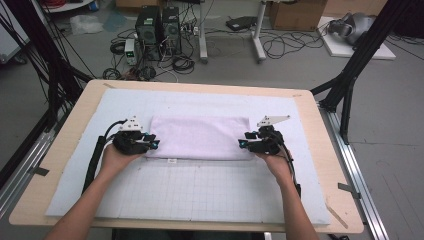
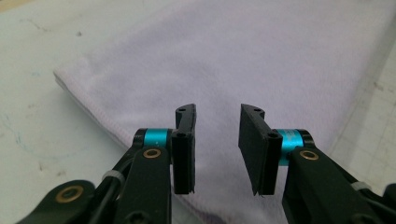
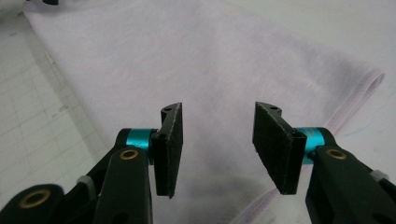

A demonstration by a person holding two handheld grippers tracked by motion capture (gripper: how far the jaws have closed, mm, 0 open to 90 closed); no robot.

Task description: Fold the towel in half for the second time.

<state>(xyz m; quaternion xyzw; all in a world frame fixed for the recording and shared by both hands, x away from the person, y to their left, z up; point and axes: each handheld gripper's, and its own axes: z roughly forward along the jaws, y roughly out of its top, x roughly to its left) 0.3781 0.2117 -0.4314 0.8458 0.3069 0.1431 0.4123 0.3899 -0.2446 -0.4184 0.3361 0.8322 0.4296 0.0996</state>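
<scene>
Lilac towel [image 1: 200, 137], folded into a strip, lies flat mid-mat on the white gridded mat [image 1: 190, 190]. Left gripper [image 1: 152, 144] sits at its near-left corner, right gripper [image 1: 243, 143] at near-right; both w/ jaws apart, nothing between them, towel edge just under the tips. Judging by this, step = lining up for another fold. Next: clamp both near corners together, lift evenly, carry to the far edge w/o bunching.

The folded rectangular terry towel [image 1: 200, 137] is pale lilac, its stitched hem a touch pinker. Beneath it the white foam work mat [image 1: 200, 190] carries a faint grey grid, on a light tan wooden table [image 1: 335, 150]. Both grippers, left [image 2: 217, 149] and right [image 3: 217, 149], are black with turquoise collars and brass rivets.
</scene>
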